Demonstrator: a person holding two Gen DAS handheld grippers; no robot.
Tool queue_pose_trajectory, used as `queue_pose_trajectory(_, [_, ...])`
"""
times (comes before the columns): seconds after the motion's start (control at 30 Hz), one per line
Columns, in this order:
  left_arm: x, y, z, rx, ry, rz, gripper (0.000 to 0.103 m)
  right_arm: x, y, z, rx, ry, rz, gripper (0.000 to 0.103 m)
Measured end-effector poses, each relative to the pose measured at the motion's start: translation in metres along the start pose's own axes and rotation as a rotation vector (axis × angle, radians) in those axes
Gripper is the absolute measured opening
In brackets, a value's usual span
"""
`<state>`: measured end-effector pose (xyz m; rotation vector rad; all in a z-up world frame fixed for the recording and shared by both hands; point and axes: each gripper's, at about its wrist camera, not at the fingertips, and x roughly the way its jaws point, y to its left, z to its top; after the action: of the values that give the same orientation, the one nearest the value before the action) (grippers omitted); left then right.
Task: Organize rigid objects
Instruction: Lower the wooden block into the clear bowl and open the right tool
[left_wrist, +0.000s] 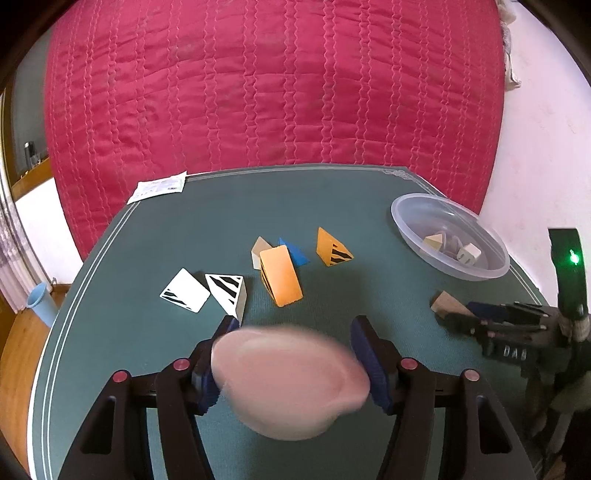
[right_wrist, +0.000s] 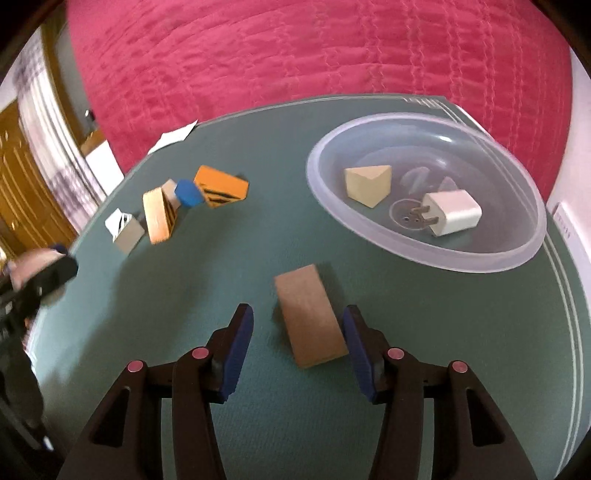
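Note:
My left gripper (left_wrist: 295, 328) is shut on a blurred pink dish (left_wrist: 290, 380), held above the green table (left_wrist: 147, 350). Ahead lie two white striped wedges (left_wrist: 184, 290) (left_wrist: 229, 291), two orange wedges (left_wrist: 280, 275) (left_wrist: 332, 247), a cream wedge (left_wrist: 260, 249) and a blue wedge (left_wrist: 293, 251). My right gripper (right_wrist: 297, 325) is open around a brown wedge (right_wrist: 310, 321), which lies nearer the right finger. A clear bowl (right_wrist: 509, 251) holds a cream wedge (right_wrist: 369, 184) and a white charger (right_wrist: 450, 212). The bowl (left_wrist: 406, 221) and right gripper (left_wrist: 447, 317) also show in the left wrist view.
A red quilted bed (left_wrist: 277, 81) lies behind the table. A paper leaflet (left_wrist: 159, 190) rests at the table's far left corner. A blue cup (left_wrist: 40, 299) stands on the floor at the left.

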<state>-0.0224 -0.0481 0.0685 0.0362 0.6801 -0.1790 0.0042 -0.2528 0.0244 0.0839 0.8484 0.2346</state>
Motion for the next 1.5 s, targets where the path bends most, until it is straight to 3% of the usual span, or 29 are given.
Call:
queue_pose_trajectory(0.2, [-0.002, -0.003, -0.002, 0.015, -0.003, -0.016, 0.064, 0.011, 0.007, 0.005, -0.053, -0.002, -0.121, 0.043])
queue_pose_trajectory(0.33, [-0.004, 0.0, -0.005, 0.018, -0.004, -0.012, 0.064, 0.01, 0.016, 0.003, -0.099, -0.011, -0.144, 0.028])
queue_pose_trajectory(0.6, [0.0, 0.002, -0.007, 0.017, 0.006, -0.001, 0.064, -0.018, 0.009, 0.009, -0.028, -0.115, -0.097, 0.028])
queue_pose_trajectory(0.9, [-0.002, -0.01, -0.002, 0.044, -0.011, -0.006, 0.064, -0.047, -0.028, 0.033, 0.091, -0.237, -0.132, 0.028])
queue_pose_trajectory(1.37, [-0.004, -0.039, 0.014, 0.098, -0.041, -0.021, 0.064, -0.037, -0.094, 0.057, 0.257, -0.272, -0.181, 0.029])
queue_pose_trajectory(1.4, [-0.004, -0.041, 0.016, 0.103, -0.044, -0.025, 0.064, -0.036, -0.099, 0.057, 0.277, -0.283, -0.178, 0.029])
queue_pose_trajectory(1.5, [-0.004, -0.05, 0.021, 0.117, -0.055, -0.034, 0.064, -0.037, -0.114, 0.055, 0.335, -0.31, -0.17, 0.048])
